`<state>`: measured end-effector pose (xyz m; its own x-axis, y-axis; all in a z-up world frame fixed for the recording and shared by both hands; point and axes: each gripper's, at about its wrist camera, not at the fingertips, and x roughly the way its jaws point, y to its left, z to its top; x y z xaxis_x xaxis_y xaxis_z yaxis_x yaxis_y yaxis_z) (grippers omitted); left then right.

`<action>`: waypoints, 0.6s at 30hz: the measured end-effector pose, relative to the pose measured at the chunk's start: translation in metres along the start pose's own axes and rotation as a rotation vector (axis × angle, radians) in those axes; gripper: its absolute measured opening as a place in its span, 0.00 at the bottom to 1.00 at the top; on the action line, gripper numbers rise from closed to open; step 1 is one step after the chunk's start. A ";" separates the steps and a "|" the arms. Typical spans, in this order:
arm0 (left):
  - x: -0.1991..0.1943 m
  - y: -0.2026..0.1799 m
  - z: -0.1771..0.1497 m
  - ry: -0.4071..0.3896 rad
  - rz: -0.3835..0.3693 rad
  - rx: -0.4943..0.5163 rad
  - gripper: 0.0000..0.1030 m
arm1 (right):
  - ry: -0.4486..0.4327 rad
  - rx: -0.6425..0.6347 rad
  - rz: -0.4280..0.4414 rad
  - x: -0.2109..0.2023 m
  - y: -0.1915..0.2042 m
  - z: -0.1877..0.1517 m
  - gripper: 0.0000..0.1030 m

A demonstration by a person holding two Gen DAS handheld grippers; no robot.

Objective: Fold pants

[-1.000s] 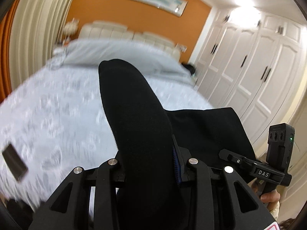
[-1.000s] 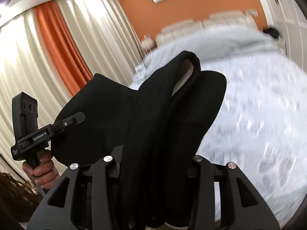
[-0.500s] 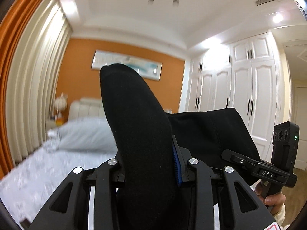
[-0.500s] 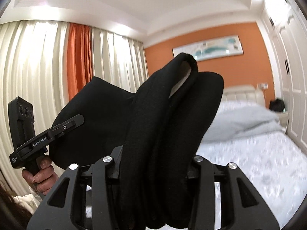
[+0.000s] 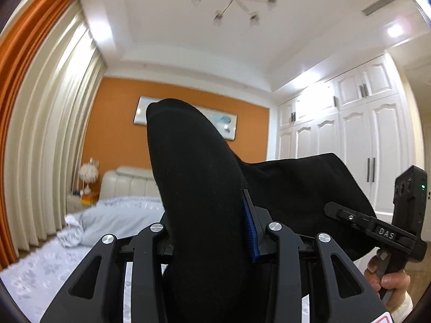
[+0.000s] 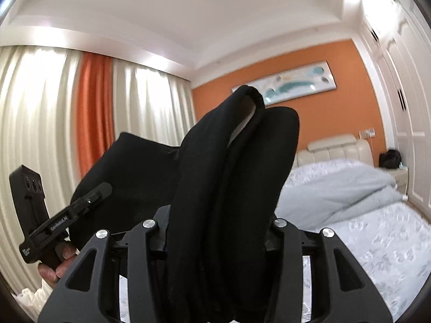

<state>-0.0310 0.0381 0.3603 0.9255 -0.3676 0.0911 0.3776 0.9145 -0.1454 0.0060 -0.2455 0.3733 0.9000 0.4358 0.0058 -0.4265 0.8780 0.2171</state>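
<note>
The black pants point(image 5: 194, 175) hang bunched between both grippers, lifted high above the bed. In the left wrist view my left gripper point(image 5: 210, 215) is shut on a thick fold that rises past its blue pad; its jaws are opening slightly, cloth still filling them. From there the cloth stretches right to the right gripper's fingers point(image 5: 347, 216), with a hand point(image 5: 390, 277) on the grip. In the right wrist view my right gripper point(image 6: 218, 215) is shut on a doubled fold of the pants point(image 6: 229, 161). The left gripper's fingers point(image 6: 91, 199) clamp the far edge.
The bed point(image 6: 377, 242) with a pale patterned cover lies below, a light blue duvet point(image 6: 336, 185) heaped near the headboard. White wardrobes point(image 5: 377, 148) stand on the right, cream and orange curtains point(image 6: 94, 113) on the left. A lamp point(image 5: 89, 172) sits beside the bed.
Both grippers rose with the pants and tilted from looking down at the bed to looking level. The bed dropped low in both views and the ceiling came in. Both grips held.
</note>
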 end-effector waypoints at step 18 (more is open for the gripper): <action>0.244 0.142 -0.444 0.912 0.275 -0.069 0.43 | 0.731 0.376 -0.313 0.200 -0.237 -0.377 0.76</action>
<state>0.2617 0.0026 -0.0757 0.6378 -0.1581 -0.7538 0.1170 0.9872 -0.1080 0.2533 -0.2914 -0.0453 0.6328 0.3167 -0.7066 0.0037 0.9113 0.4117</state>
